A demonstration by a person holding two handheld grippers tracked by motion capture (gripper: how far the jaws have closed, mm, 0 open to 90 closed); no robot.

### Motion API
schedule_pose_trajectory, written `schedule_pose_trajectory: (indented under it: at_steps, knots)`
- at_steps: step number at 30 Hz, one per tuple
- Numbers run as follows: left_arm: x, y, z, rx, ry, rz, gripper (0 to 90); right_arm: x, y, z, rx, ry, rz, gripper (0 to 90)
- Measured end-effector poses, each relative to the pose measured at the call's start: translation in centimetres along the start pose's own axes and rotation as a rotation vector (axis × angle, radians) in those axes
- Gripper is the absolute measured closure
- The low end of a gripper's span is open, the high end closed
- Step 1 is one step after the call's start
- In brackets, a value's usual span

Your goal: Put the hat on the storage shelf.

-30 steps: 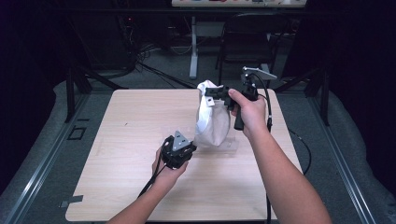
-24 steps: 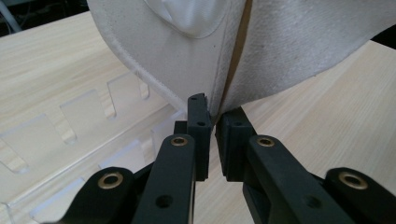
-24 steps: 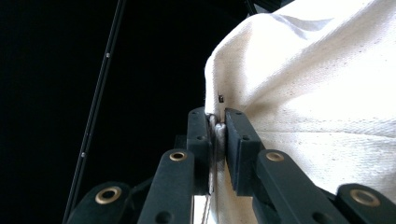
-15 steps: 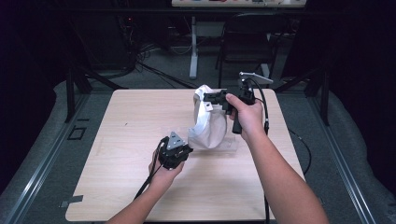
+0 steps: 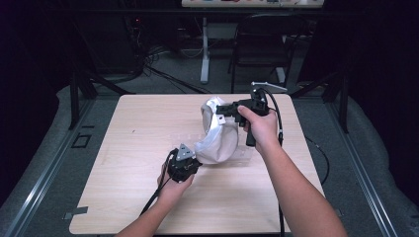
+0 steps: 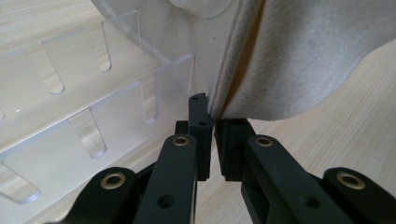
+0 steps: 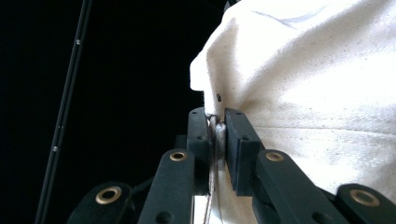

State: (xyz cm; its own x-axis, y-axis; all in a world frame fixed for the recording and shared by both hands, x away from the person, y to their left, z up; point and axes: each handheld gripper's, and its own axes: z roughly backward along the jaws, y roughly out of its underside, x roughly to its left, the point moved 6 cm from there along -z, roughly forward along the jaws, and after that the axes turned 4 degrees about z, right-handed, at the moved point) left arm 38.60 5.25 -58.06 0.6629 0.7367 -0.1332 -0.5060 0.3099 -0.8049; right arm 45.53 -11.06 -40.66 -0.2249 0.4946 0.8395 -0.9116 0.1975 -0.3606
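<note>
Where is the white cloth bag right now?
In the high view, the white cloth bag is right of the wooden table's middle, held up by the right gripper, its lower edge pinched by the left gripper.

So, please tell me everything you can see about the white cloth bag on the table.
The white cloth bag looks like thick cotton with a stitched hem. It is lifted at its upper edge, where the right gripper is shut on a fold, and its open mouth faces left in the high view. Its lower part sags onto the wooden table beside a clear plastic rack. The left gripper meets its lower hem, jaws nearly closed; a firm pinch is unclear.
</note>
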Motion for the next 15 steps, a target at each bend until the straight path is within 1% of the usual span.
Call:
schedule_pose_trajectory:
  at_steps: [1,2,3,4,7,11,12,13,15]
  knots:
    - [0.00,0.00,0.00,0.000,0.000,0.000,85.7,0.00,0.00,0.00,0.000,0.000,0.000,81.6]
    - [-0.01,-0.01,0.00,0.001,-0.001,0.003,85.6,-0.31,0.04,0.00,0.000,-0.001,-0.008,81.6]
    - [-0.01,-0.02,0.01,0.000,0.000,0.004,85.6,-0.31,0.02,-0.05,-0.010,0.000,-0.014,81.6]
    - [-0.01,-0.02,0.00,-0.001,-0.001,0.004,85.5,-0.39,0.07,0.01,-0.002,-0.002,-0.006,81.6]
    - [-0.07,-0.01,0.01,-0.004,-0.006,-0.004,85.3,-0.41,0.04,0.11,-0.004,-0.001,-0.006,81.6]
    - [-0.07,0.03,0.01,-0.016,-0.001,0.013,84.0,-0.47,0.04,0.17,-0.008,0.001,-0.009,81.6]
    - [-0.05,0.05,0.07,-0.016,0.006,0.011,82.6,-0.49,0.06,0.18,-0.008,0.000,-0.009,81.6]
    - [-0.09,0.07,0.09,-0.017,0.013,0.011,79.2,-0.53,0.10,0.21,-0.007,0.002,-0.008,81.6]
    - [-0.11,0.07,0.13,-0.022,0.011,0.008,71.9,-0.61,0.14,0.27,-0.001,0.005,0.000,81.5]
